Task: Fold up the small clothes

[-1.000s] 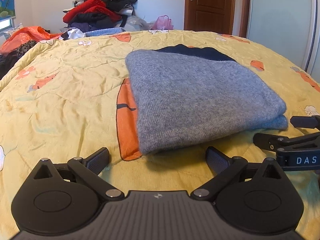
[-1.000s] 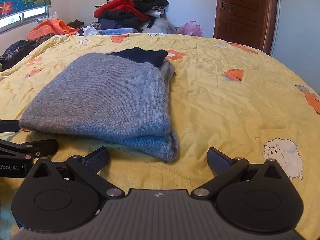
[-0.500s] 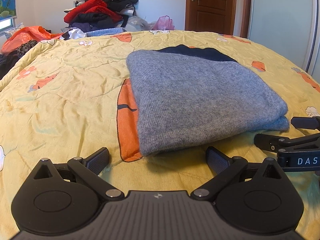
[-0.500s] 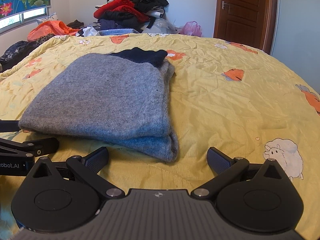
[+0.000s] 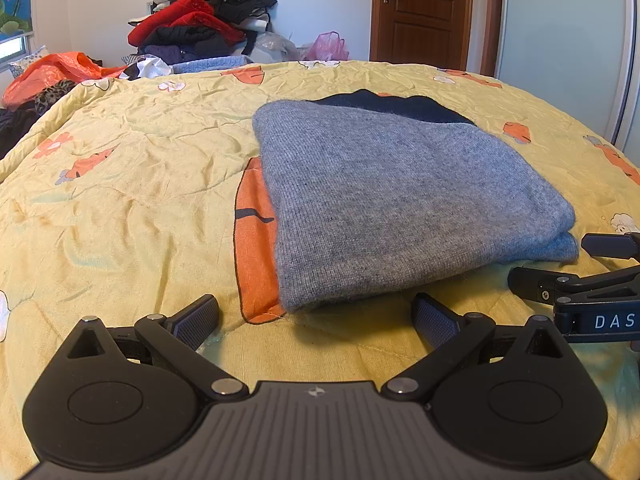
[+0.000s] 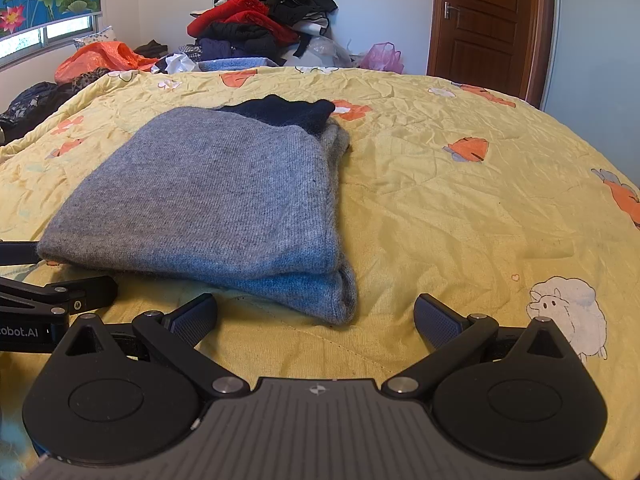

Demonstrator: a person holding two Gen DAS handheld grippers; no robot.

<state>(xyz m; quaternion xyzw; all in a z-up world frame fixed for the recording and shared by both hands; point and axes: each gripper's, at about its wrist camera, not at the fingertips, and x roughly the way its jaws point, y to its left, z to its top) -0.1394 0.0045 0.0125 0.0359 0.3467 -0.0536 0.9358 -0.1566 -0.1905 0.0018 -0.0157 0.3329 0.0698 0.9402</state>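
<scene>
Left gripper (image 5: 316,316) and right gripper (image 6: 316,314): both jaws wide, empty, just short of the near edge of the grey sweater (image 5: 400,200), which lies folded mid-quilt (image 5: 120,200). Judgement: fold looks finished; if another is needed, pinch both near corners through all layers and lift evenly. Count: two grippers, one grey sweater, one dark garment (image 6: 284,114) at its far end, one clothes pile (image 6: 260,20) behind.

Home bedroom: quilted bed (image 5: 120,184), clothes pile (image 6: 260,20)
</scene>
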